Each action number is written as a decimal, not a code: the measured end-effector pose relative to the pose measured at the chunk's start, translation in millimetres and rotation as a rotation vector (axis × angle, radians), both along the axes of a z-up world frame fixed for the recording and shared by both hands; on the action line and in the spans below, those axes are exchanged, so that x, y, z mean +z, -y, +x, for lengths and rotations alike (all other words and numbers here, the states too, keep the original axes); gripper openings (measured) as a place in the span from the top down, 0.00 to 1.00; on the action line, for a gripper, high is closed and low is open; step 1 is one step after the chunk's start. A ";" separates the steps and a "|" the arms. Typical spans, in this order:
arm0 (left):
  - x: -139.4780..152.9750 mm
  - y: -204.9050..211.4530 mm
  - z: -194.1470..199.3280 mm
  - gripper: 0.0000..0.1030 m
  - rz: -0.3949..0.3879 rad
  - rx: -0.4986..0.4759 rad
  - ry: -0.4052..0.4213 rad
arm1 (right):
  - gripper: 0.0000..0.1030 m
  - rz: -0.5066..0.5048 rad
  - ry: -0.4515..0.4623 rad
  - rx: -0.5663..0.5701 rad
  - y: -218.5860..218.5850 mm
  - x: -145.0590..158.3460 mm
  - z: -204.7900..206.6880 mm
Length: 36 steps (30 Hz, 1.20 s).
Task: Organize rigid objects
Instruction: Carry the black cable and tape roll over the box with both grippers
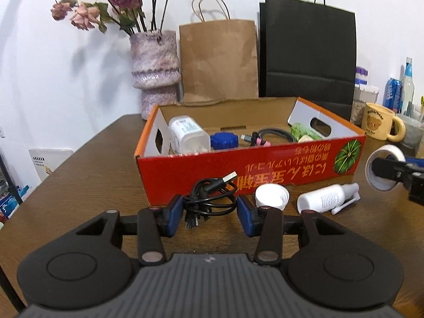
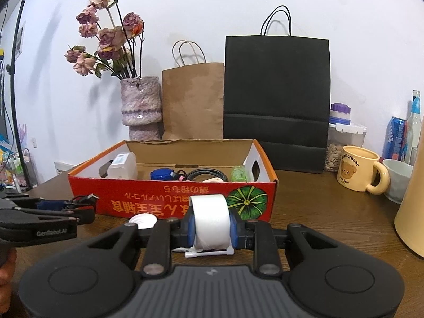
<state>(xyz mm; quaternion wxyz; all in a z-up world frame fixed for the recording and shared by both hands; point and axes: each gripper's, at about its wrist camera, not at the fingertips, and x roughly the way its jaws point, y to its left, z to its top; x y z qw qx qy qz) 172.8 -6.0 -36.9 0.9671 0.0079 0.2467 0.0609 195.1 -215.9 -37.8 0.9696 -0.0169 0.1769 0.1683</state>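
My left gripper (image 1: 210,208) is shut on a coiled black USB cable (image 1: 212,198), held just in front of the red cardboard box (image 1: 238,169). My right gripper (image 2: 211,224) is shut on a white roll of tape (image 2: 210,212), also before the box's front wall (image 2: 159,198). The box holds a white charger (image 1: 186,135), a blue cap (image 1: 224,140), a dark cable (image 1: 270,133) and a green item (image 1: 302,131). On the table by the box lie a white lid (image 1: 271,196) and a white spray bottle (image 1: 326,198). In the right wrist view the left gripper (image 2: 87,206) comes in from the left.
Behind the box stand a vase of dried flowers (image 1: 155,71), a brown paper bag (image 1: 220,58) and a black paper bag (image 1: 310,53). At the right are a yellow bear mug (image 2: 357,168), a white bowl (image 2: 397,179), a blue can (image 2: 396,137) and a tall beige container (image 2: 413,204).
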 end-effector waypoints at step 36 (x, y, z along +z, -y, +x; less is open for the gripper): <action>58.3 10.1 48.3 0.57 -0.098 0.031 0.116 | 0.77 0.044 0.035 -0.011 -9.3 41.6 45.8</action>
